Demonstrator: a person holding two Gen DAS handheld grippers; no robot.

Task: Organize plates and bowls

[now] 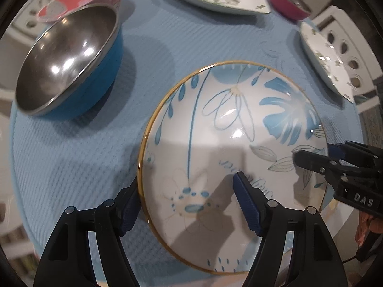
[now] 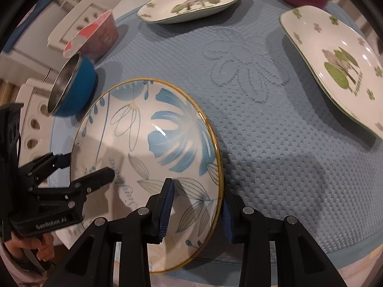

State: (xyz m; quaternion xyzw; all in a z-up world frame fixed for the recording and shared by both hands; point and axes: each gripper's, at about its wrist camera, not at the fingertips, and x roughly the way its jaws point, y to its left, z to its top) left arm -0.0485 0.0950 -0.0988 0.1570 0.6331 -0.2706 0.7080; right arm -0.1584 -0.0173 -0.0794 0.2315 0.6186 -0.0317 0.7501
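Blue-flowered plate (image 1: 229,129), gold-rimmed, lay near the front edge of the blue mat (image 1: 71,167). Left gripper (image 1: 189,205) and right gripper (image 2: 195,209): jaws released, straddling opposite rims. Blue steel bowl (image 1: 69,67) stood beside.
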